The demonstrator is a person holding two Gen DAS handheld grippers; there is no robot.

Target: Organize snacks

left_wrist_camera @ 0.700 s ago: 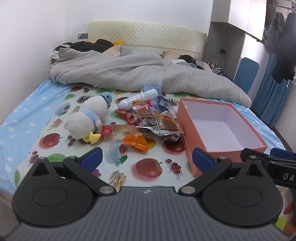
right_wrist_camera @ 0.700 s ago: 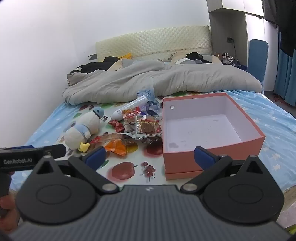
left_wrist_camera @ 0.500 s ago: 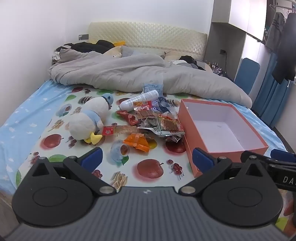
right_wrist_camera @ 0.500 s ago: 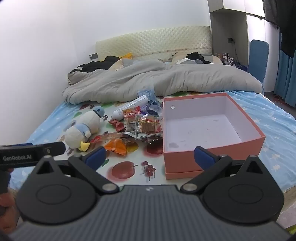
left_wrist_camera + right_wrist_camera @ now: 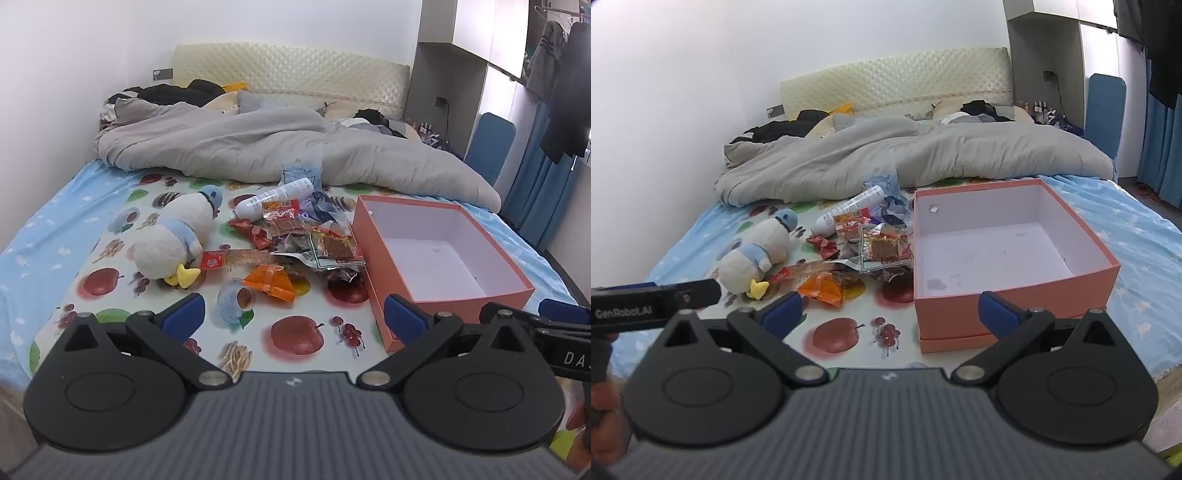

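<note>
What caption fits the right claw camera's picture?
Open right claw faces an empty pink box, a snack pile and a plush duck on the bed.

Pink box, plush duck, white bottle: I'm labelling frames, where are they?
pink box [image 5: 1015,295], right wrist view, near outer wall
plush duck [image 5: 173,240], left wrist view, white body
white bottle [image 5: 275,199], left wrist view, mid-barrel

Both views crept slightly nearer snack pile [image 5: 295,240] — nothing else shifted.
</note>
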